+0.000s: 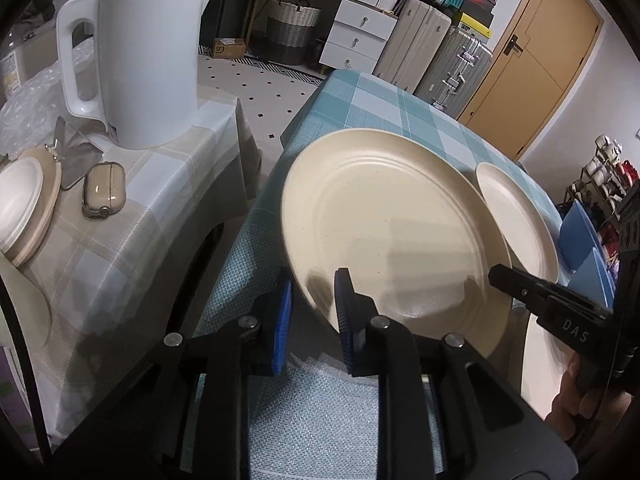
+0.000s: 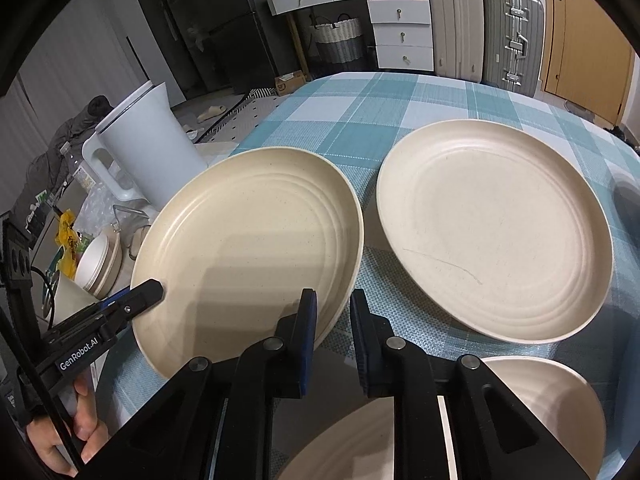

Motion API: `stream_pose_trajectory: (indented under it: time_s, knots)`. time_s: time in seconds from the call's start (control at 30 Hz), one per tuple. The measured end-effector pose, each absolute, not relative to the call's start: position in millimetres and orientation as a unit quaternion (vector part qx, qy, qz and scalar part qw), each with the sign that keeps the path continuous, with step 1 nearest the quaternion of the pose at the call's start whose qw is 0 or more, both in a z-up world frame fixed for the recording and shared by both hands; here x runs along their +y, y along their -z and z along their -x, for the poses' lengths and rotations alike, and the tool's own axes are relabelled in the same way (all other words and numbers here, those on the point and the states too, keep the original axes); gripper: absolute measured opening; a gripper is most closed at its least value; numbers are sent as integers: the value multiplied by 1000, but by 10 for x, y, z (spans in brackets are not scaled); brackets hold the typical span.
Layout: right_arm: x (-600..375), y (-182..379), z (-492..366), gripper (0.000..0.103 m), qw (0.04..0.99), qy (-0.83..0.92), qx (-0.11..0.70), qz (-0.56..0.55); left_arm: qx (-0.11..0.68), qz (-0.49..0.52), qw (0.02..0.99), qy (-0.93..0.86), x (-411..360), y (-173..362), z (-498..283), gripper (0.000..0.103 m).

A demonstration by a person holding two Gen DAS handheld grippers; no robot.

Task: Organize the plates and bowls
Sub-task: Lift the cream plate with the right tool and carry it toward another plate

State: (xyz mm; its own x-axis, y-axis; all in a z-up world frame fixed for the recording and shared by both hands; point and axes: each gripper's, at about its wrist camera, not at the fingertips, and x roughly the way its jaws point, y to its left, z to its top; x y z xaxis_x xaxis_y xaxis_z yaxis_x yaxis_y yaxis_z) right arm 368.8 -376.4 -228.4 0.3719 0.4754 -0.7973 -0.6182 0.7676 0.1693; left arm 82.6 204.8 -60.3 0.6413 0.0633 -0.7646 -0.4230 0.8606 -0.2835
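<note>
L gripper [image 1: 314, 316] is closed on the near-left rim of the plate [image 1: 384, 232]: one blue pad under the rim, the other on top inside. R gripper [image 2: 334, 336] is closed on the same plate's near-right rim [image 2: 248, 256], w/ one pad inside the dish and the other outside the edge. In the left wrist view the R gripper's black finger tip [image 1: 516, 280] lies against the plate's right edge; in the right wrist view the L gripper's tip [image 2: 140, 296] lies on its left edge. So both clamp one plate, opposite sides, near edge. Whether it's tilted or lifted off the cloth – can't tell.

Plate sits at the left part of the table [image 2: 360, 120], blue-check cloth. 2nd plate [image 2: 492, 232] lies flat just to the right, close, narrow gap btwn rims in the right wrist view. 3rd plate [image 2: 552, 408] is nearest, partly hidden under the R gripper body.

A hand [image 2: 72, 432] grips the L gripper handle at lower left; another hand [image 1: 576, 396] shows at lower right in the left wrist view.

Left of the table, on a side table w/ beige check cloth [image 1: 132, 240]: white kettle [image 1: 148, 60], small tan case [image 1: 105, 196], bowl [image 1: 18, 200] on a wooden disc. Far: drawers [image 2: 400, 36], suitcases [image 2: 512, 36], door [image 1: 536, 64].
</note>
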Motion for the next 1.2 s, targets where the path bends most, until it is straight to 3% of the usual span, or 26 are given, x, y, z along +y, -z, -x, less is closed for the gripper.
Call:
stream_pose_trajectory:
  time_s: [1.2]
  knots:
    - [-4470,1602,-3157,17,861,-306,405,37,345,162,918,-105,1434,-133,-541,17]
